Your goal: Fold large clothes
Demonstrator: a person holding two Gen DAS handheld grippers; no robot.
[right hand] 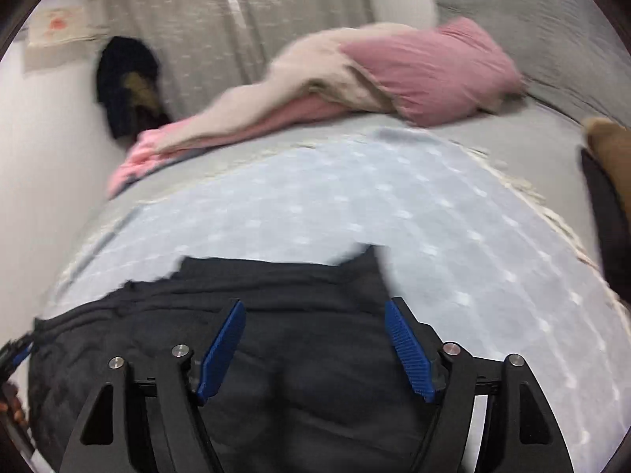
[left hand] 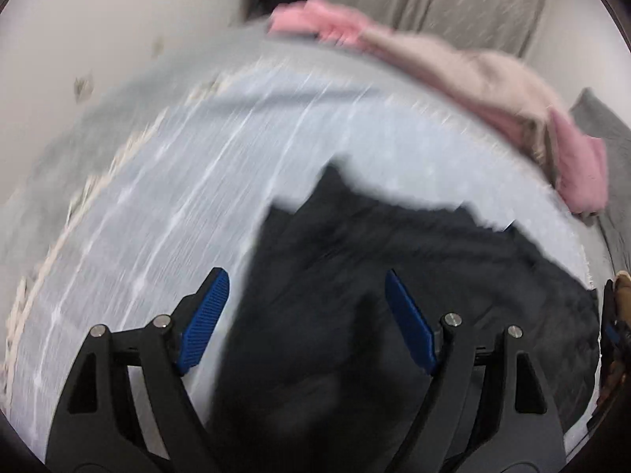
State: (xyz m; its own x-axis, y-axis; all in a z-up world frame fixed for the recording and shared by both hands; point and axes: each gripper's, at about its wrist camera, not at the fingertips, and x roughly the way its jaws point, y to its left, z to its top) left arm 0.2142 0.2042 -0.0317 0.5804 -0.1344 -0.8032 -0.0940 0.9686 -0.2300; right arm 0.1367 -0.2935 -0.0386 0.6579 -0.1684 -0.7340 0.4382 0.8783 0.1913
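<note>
Dark garment [left hand: 394, 295] spread rumpled on the pale blue dotted bedspread [left hand: 157, 236] of the bed, near edge under both grippers. Judged an early step: reaching in for a first hold, no fold made yet. Left gripper [left hand: 305, 315] over the garment's left edge, fingers wide, gripping nothing; right gripper [right hand: 315, 345] over its right part, fingers likewise wide and empty. Next move probably needs each gripper lowered onto a corner or hem and closed there, then a lift together. Motion blur hides seams and garment type; lower portion cut off. Pink and beige clothes [right hand: 355, 75] piled well behind.
</note>
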